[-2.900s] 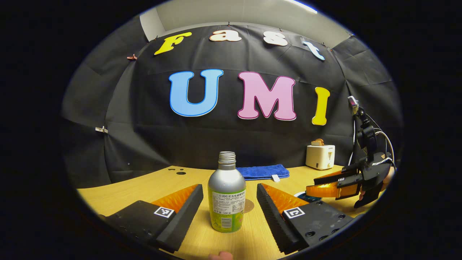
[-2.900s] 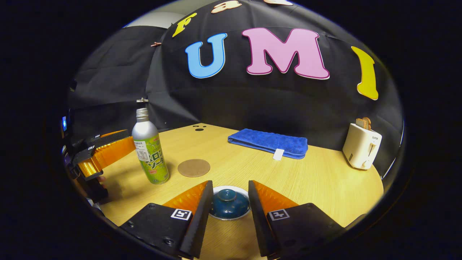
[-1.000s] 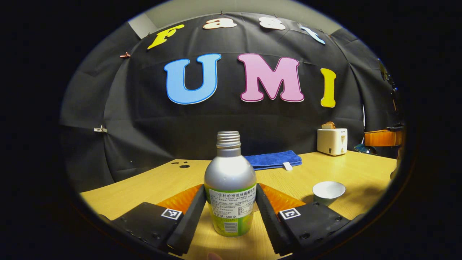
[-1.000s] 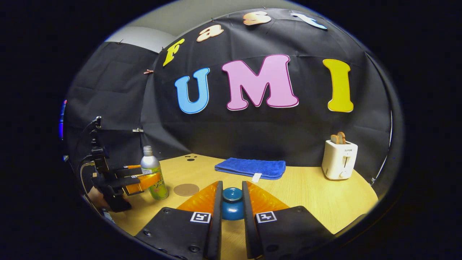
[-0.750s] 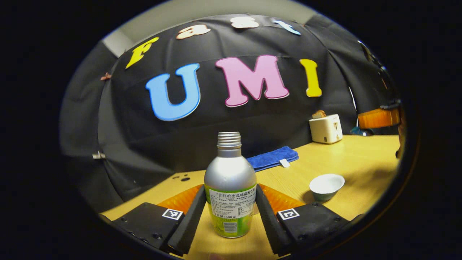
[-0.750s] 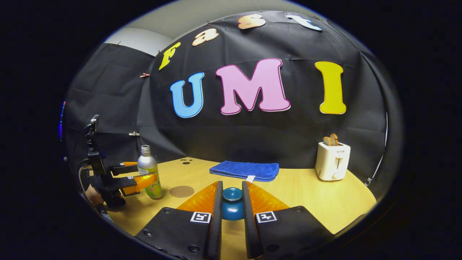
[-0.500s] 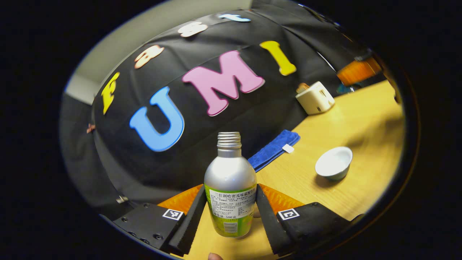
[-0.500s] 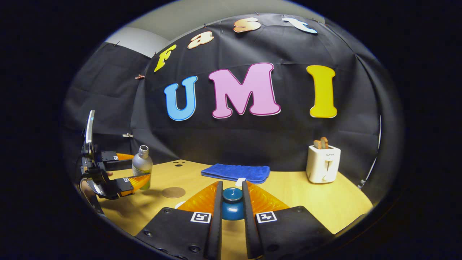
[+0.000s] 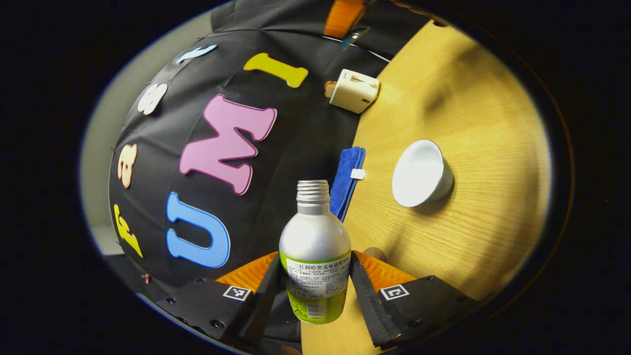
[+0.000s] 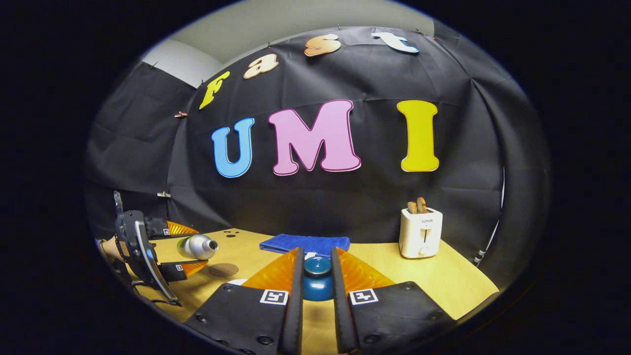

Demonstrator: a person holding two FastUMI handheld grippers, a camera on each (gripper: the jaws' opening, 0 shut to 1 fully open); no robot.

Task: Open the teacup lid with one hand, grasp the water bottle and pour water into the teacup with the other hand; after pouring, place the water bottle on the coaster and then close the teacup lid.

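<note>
Silver water bottle (image 9: 314, 251), clamped in the left gripper (image 9: 314, 291) jaws, lies near-horizontal; the open teacup (image 9: 421, 173) sits right of its mouth, apart. Right gripper (image 10: 315, 286) jaws grip the lid (image 10: 317, 283), lower centre.

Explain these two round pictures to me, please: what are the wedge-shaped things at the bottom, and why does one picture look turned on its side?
Each picture comes from a camera riding on handheld tongs that a person works. The wedges are the tongs' own fingers. The left tongs grip a water bottle tipped sideways, so that view rolls with it; the open teacup stands on the table. The right tongs hold the blue teacup lid. Also there: coaster, blue towel, toaster.
</note>
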